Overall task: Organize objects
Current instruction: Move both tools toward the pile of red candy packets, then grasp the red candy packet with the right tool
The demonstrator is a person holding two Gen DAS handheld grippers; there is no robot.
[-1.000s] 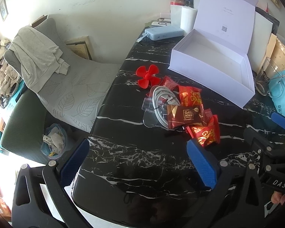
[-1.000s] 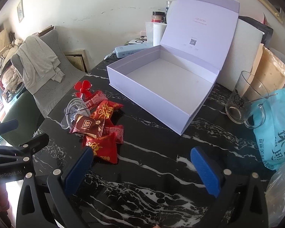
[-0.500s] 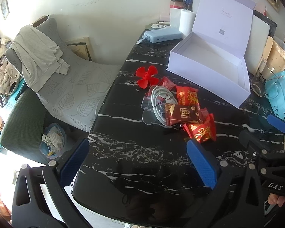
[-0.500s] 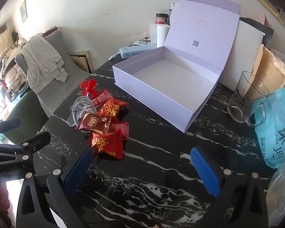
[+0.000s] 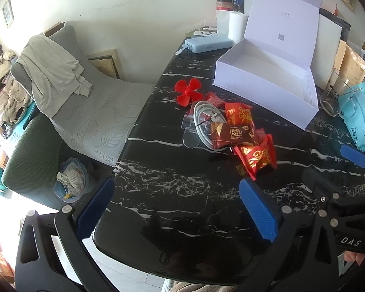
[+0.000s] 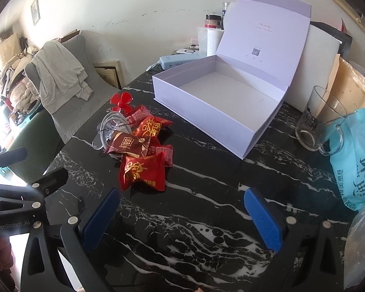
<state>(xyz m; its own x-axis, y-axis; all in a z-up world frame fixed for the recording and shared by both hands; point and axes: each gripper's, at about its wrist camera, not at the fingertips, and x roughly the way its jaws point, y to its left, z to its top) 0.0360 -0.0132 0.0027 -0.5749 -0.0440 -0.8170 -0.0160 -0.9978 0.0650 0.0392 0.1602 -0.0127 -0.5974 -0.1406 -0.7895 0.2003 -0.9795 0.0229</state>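
A pile lies on the black marble table [image 5: 177, 194]: several red snack packets [image 5: 256, 157] [image 6: 143, 172], a brown chocolate packet [image 5: 231, 133] [image 6: 126, 142], a coiled white cable [image 5: 202, 119] [image 6: 112, 124] and a red fan blade [image 5: 188, 93] [image 6: 121, 101]. An open, empty lilac box [image 5: 267, 90] [image 6: 221, 104] stands behind the pile. My left gripper [image 5: 177, 209] is open and empty, short of the pile. My right gripper [image 6: 182, 219] is open and empty, near the front of the table, right of the pile.
A glass mug [image 6: 321, 124] and a blue plastic bag [image 6: 357, 160] sit at the right. A blue power bank [image 5: 208, 45], paper roll [image 5: 236, 28] and jars stand at the back. A chair with grey clothes [image 5: 51, 73] stands left of the table.
Both grippers have drawn back slightly from the pile and box, so these look a little farther away. Nothing on the table has moved. Both grippers stay open.
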